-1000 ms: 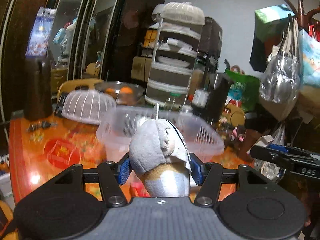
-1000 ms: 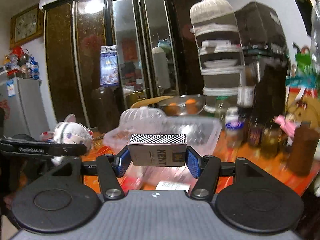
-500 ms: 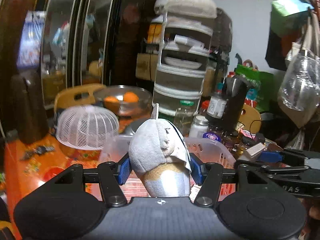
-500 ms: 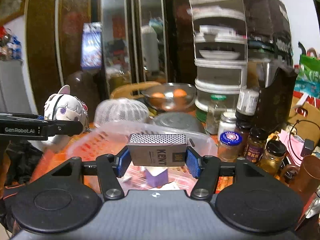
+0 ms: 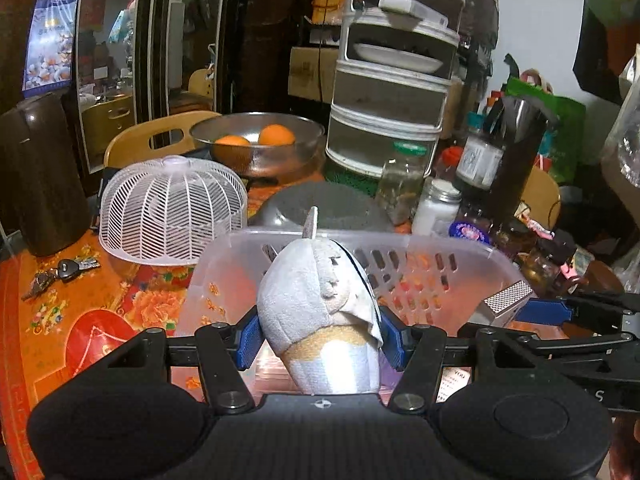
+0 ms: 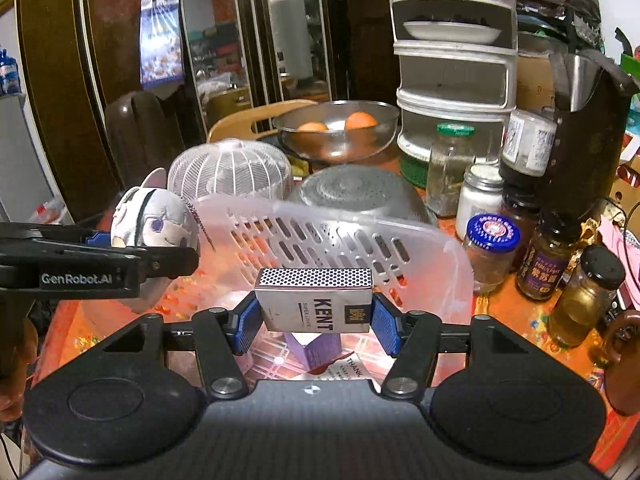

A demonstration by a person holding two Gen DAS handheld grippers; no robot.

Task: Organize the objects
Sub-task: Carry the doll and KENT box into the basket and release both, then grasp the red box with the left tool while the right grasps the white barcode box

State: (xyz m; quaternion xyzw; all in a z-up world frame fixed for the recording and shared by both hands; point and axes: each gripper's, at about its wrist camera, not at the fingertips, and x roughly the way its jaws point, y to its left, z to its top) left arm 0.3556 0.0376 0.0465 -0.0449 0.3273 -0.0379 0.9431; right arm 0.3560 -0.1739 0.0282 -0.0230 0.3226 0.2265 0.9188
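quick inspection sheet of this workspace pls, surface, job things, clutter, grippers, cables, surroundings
surface: orange floral tablecloth, crowded along the back.
job's things: grey plush doll and silver KENT box, both held over the clear slotted basket; a purple block and a printed card lie inside it.
clutter: white mesh dome cover, keys, steel bowl with oranges, upturned grey colander, jars.
grippers: left gripper shut on the doll; right gripper shut on the box.
cables: a thin dark cord at the far right edge.
surroundings: dark mirrored cabinet, tiered white rack, wooden chair back.
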